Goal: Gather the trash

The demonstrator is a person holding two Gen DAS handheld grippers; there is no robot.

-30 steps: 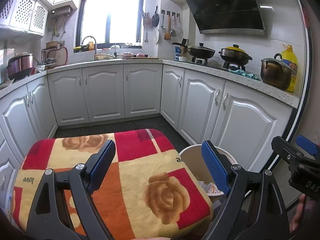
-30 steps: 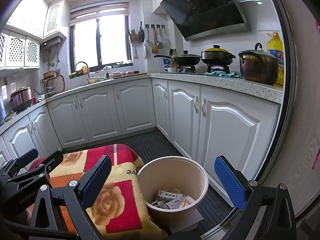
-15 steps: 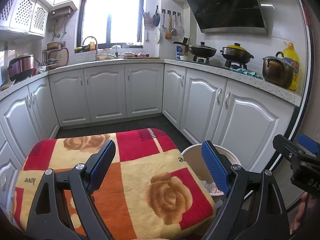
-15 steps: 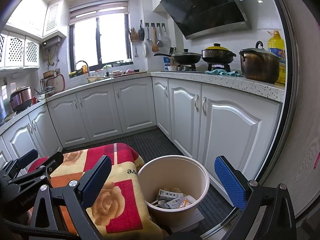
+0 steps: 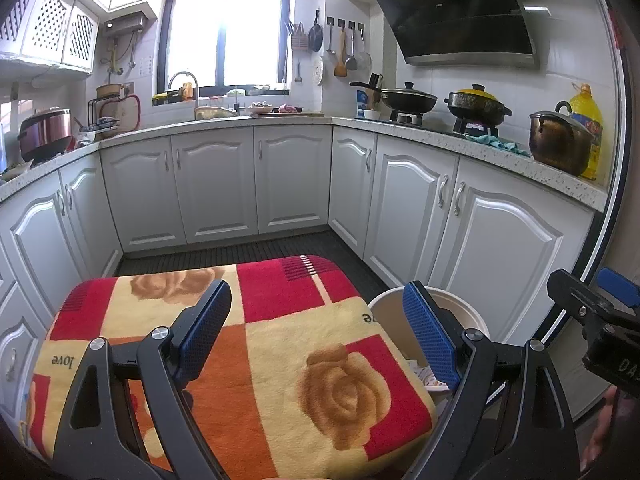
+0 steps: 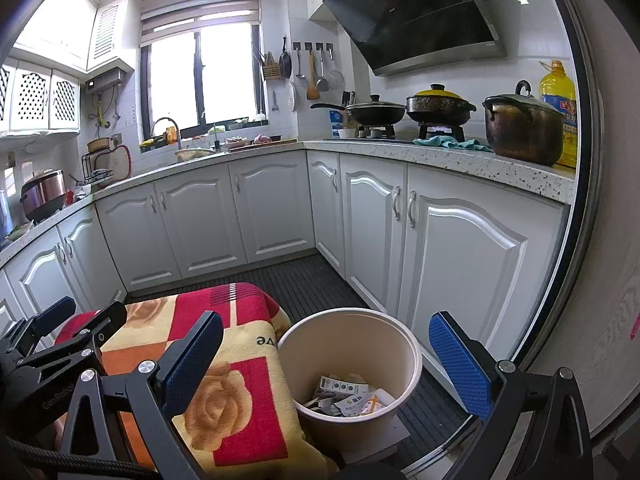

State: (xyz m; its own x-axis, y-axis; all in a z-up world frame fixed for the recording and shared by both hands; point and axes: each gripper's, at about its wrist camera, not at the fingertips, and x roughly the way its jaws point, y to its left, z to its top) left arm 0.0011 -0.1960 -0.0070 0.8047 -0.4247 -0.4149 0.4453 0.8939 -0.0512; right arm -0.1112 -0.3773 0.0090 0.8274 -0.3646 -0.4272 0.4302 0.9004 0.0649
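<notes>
Between pickups or done: left gripper (image 5: 316, 332) and right gripper (image 6: 324, 364) both spread wide, empty; wrappers (image 6: 348, 394) already in bin (image 6: 404, 336). No loose trash on blanket (image 5: 280, 340); next, likely searching elsewhere.

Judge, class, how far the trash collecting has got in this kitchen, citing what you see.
Done: wrappers already lie in the cream bin. In hand: nothing; the left hand-held gripper and right hand-held gripper are both open and empty. Left: no loose trash shows on the blanket, so the job looks almost finished.
</notes>
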